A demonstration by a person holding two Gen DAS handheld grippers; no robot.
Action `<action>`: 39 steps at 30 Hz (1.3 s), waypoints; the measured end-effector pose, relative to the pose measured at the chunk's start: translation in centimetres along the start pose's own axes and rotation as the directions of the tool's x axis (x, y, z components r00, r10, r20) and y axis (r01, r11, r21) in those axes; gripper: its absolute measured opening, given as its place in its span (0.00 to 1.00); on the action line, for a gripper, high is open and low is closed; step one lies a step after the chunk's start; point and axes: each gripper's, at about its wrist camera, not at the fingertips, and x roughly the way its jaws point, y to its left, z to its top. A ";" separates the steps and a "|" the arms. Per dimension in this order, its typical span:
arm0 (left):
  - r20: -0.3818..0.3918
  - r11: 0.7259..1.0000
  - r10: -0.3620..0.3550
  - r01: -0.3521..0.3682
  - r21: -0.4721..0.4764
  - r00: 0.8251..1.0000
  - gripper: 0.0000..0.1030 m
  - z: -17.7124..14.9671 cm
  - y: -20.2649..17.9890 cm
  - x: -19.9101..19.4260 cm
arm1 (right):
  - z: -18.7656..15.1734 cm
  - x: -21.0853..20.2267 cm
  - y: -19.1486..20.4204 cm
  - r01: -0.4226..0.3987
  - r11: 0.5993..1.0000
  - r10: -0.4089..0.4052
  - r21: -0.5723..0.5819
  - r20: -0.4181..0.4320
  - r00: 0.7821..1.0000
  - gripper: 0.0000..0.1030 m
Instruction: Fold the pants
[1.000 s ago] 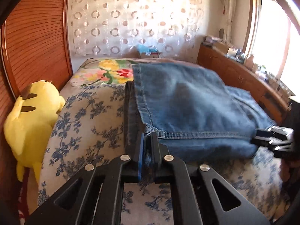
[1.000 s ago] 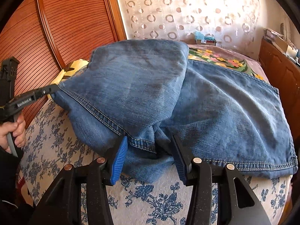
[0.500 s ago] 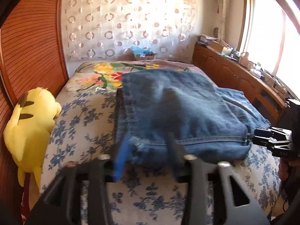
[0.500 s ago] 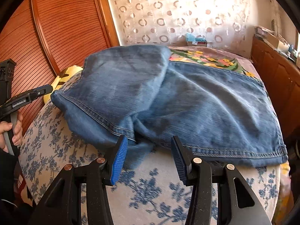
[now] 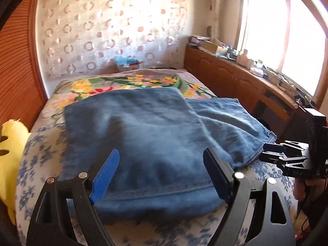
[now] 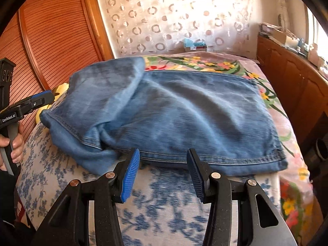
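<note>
Currently, in the left wrist view, the left tool [image 5: 162, 176] is standing wide, its jaws opening, nothing pinched between the pads. The folded pants [image 5: 147, 135] are lying on the bed [image 5: 43, 160], their near hem sitting just ahead of and partly between the spread fingers, not clamped. A second denim layer is spreading off to the right toward the right tool [image 5: 266, 152], which is hovering beside the hem corner. A yellow plush toy [image 5: 10, 143] is lying at the left edge of the bed against the slatted wooden wardrobe [image 5: 18, 61]. A wooden dresser [image 5: 235, 78] with clutter is running along the right under the window [image 5: 285, 32]. Nothing is standing between tool and pants. Compared with a second ago, the left tool was clamped on the hem; it is now released, and more of the bed is showing.

Next, in the right wrist view, the right tool [image 6: 163, 174] is holding a medium gap, empty. The pants [image 6: 184, 119] are lying just beyond the fingertips, hem edge near but apart from the pads. The bed [image 6: 164, 194] cover is showing bare between the fingers. The left tool [image 6: 44, 97] is sitting at the left edge, gripped by a hand [image 6: 15, 145], near the pants' left corner. Earlier, the hem bunch was lying between these fingers; now it is lying ahead of them, and the folded layer is lying flatter.
</note>
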 end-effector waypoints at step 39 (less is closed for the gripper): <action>-0.111 0.995 0.024 -0.013 0.099 0.994 0.83 -1.9 -3.4 6.2 | 1.6 -0.7 -5.9 0.252 0.965 -0.250 0.071 -0.033 0.968 0.48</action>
